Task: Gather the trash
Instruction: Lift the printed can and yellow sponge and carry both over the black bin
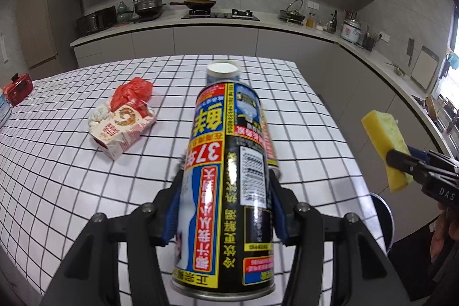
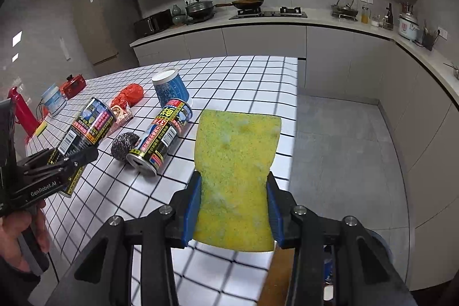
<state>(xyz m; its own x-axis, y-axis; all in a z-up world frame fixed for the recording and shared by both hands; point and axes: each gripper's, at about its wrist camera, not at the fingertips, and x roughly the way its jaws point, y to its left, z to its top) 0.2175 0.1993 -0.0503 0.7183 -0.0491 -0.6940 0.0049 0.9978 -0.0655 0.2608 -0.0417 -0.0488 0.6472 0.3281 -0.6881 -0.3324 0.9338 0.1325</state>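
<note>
Above the checked kitchen table (image 2: 243, 70), the left gripper (image 1: 226, 188) clamps a stiff, slick can (image 1: 226, 177) mid-body while the right gripper (image 2: 233, 208) squeezes a soft, light sponge (image 2: 236, 162).

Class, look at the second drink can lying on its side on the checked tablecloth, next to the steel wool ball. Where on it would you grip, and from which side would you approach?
Grip the lying can across its round body near the middle, coming from above. Its long axis runs along the table, so jaws set crosswise span the curved sides. The steel wool ball crowds one flank, so place that finger carefully.
</note>
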